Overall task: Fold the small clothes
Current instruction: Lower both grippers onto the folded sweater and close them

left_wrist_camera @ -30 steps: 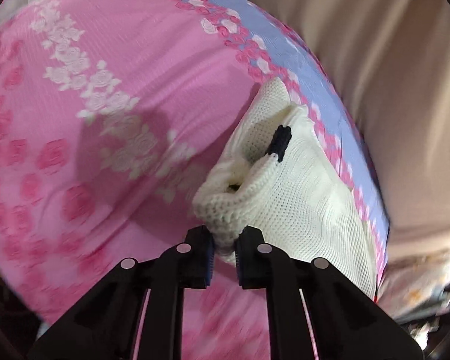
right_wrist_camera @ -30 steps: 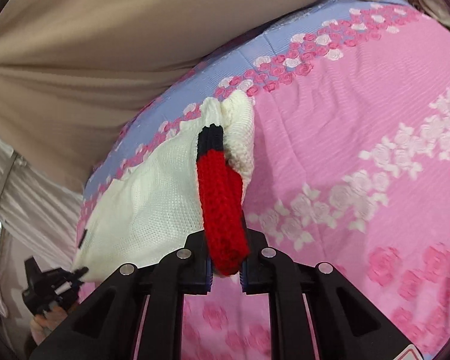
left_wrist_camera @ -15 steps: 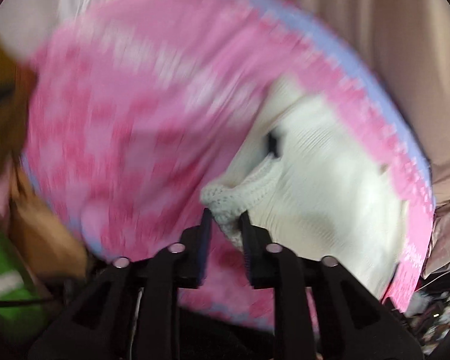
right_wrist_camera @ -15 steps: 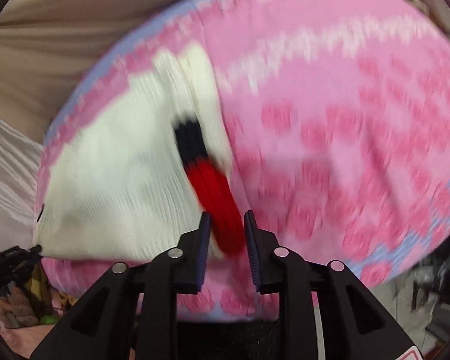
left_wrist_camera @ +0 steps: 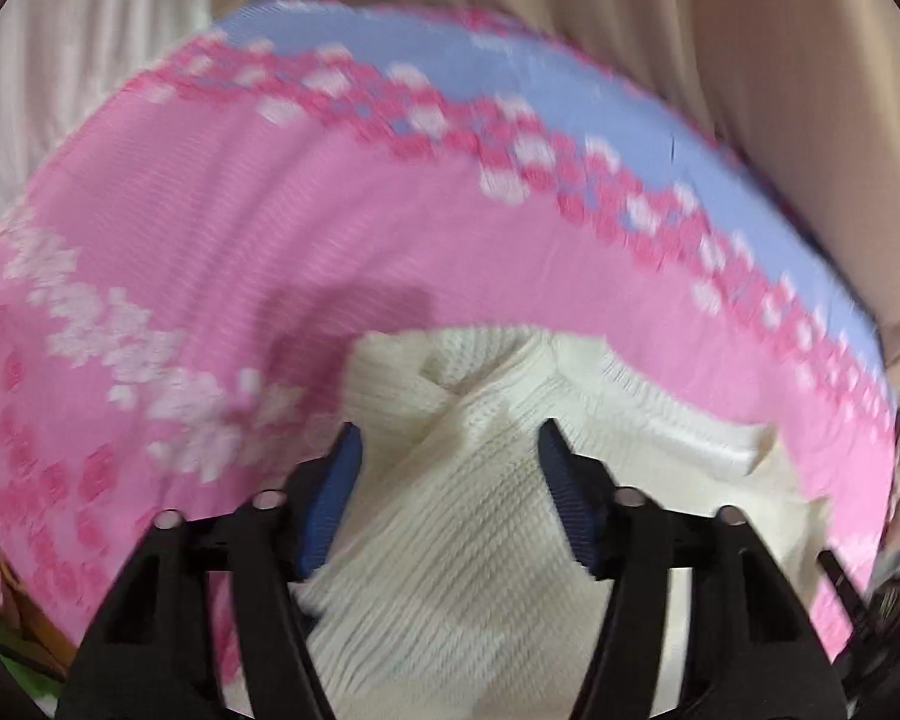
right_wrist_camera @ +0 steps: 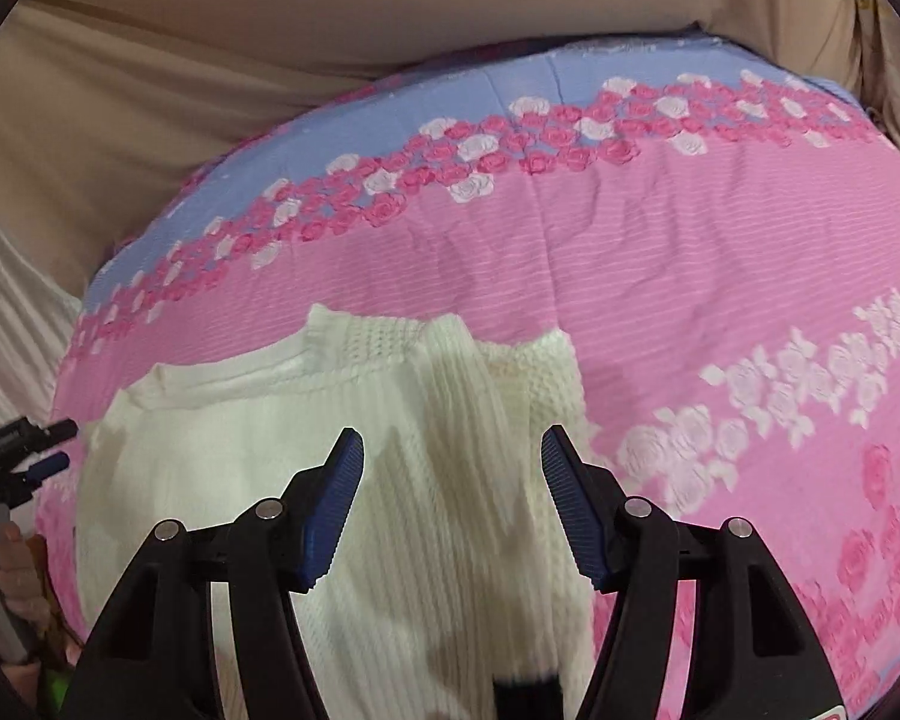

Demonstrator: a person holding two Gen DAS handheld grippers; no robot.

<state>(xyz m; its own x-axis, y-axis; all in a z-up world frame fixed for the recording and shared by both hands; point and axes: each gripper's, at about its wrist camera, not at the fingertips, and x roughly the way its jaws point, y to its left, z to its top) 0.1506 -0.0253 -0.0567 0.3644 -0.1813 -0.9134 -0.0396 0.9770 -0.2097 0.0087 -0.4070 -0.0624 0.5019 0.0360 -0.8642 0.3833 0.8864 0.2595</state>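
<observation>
Item: cream knit sweater (right_wrist_camera: 342,480), lying on pink floral bedspread (right_wrist_camera: 690,276); judged soft, light, stretchy; best pinched at ribbed hems; left gripper (left_wrist_camera: 450,498) and right gripper (right_wrist_camera: 453,504) spread, holding nothing, above it.

one cream knitted sweater (right_wrist_camera: 342,480) lies low in the frame. one pink bedsheet (right_wrist_camera: 660,276) printed with roses carries it, with one blue band across its upper part. two grippers: the right gripper (right_wrist_camera: 452,504) at bottom centre, the left gripper (left_wrist_camera: 450,498) likewise, each with two blue-padded jaws set apart. one beige curtain (right_wrist_camera: 210,60) fills the top.
</observation>
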